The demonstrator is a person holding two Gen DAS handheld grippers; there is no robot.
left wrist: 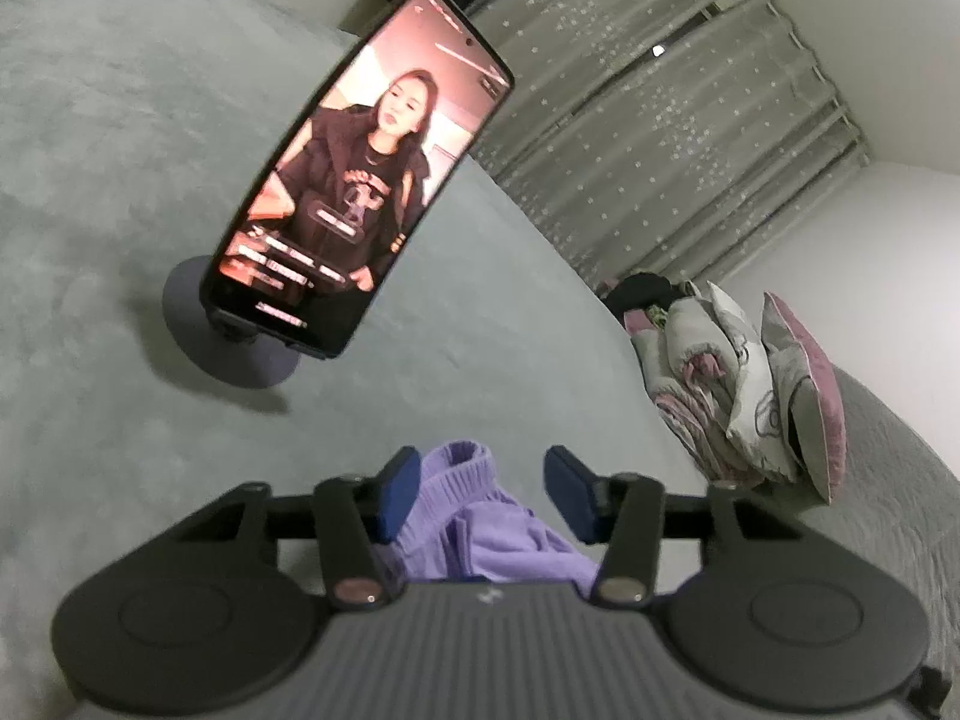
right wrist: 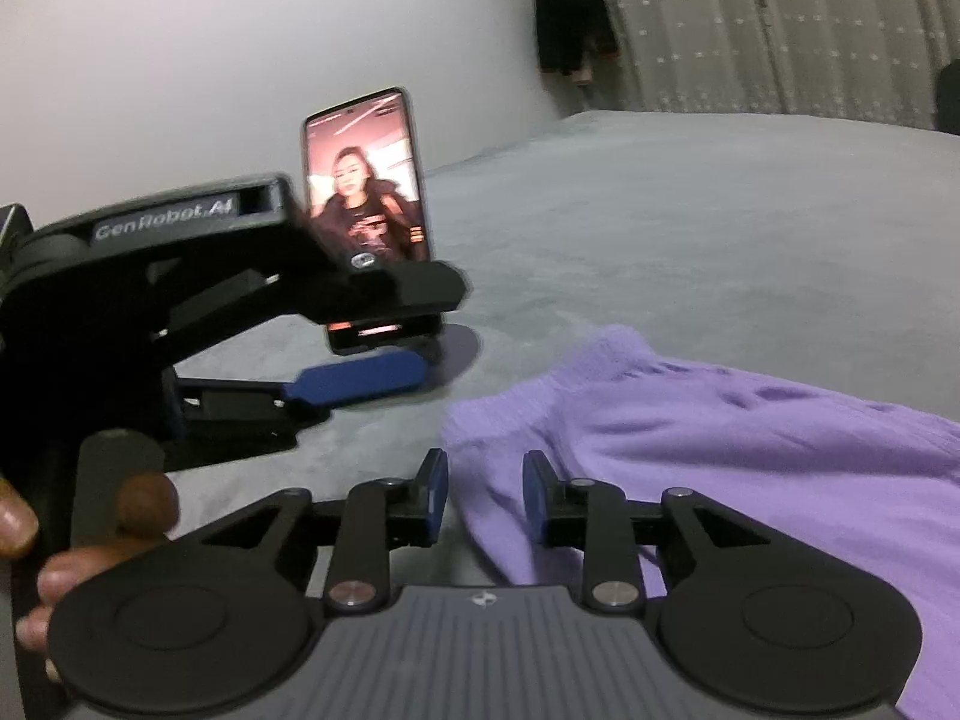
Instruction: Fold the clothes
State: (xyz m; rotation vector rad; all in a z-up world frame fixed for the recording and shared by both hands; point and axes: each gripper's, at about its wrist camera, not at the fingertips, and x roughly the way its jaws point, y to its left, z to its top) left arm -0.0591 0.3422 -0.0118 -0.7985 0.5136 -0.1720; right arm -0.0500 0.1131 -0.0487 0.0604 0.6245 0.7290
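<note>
Lying on the grey bed [right wrist: 690, 228], the purple garment [right wrist: 750, 450] spreads right of a phone [right wrist: 363, 192] on its stand. Its ribbed hem sits between the parted pads of the left hand-held gripper [left wrist: 480, 495], unpinched. The right hand-held gripper [right wrist: 485, 495] hovers released over the cloth's near edge
</note>
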